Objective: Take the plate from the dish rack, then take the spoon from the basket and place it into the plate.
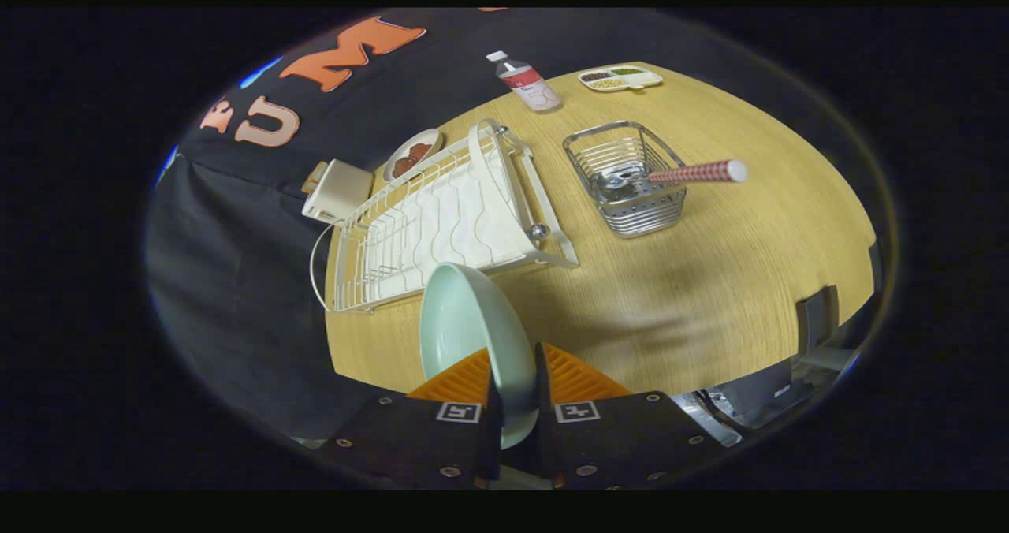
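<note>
Wooden worktop (pixel 709 281): your fingers (pixel 567 375) pinch the pale-green plate (pixel 465 320) on edge; lay it flat beside the dish rack (pixel 441 218).

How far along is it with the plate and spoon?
The pale green plate is already out of the white wire dish rack, pinched on edge in the gripper over the wooden table. Still left: setting it down, then moving the red-checked-handled spoon from the metal wire basket onto it.

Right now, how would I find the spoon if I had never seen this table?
On the wooden table, right of the white dish rack, stands a metal wire basket. The spoon leans out of it; its red-and-white checked handle is unmistakable.
</note>
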